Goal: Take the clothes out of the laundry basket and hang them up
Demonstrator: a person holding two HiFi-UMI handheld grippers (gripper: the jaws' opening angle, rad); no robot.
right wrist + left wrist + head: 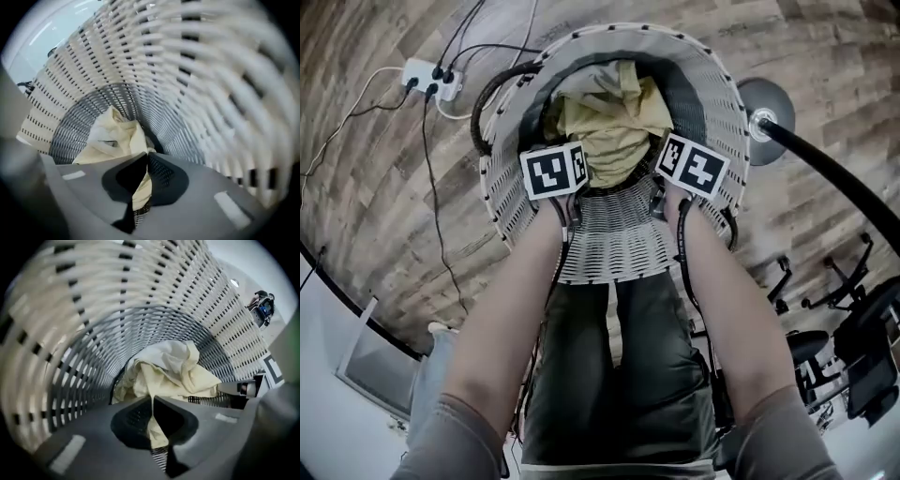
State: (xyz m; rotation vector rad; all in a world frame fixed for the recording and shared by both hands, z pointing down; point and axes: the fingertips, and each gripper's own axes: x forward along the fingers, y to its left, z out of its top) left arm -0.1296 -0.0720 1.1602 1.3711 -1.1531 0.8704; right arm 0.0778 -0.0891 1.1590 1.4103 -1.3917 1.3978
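Note:
A white woven laundry basket stands on the floor in front of the person's legs. A pale yellow garment lies crumpled inside it. Both arms reach down into the basket. My left gripper and right gripper sit at either side of the garment, their jaws hidden under the marker cubes. In the left gripper view the left gripper is shut on a fold of the yellow garment. The right gripper is likewise shut on the yellow garment, with cloth pinched between its jaws. Basket walls surround both.
On the wood floor, a white power strip with black cables lies left of the basket. A round black stand base with a slanting pole is at the right. Office chair bases stand further right. A white panel lies at lower left.

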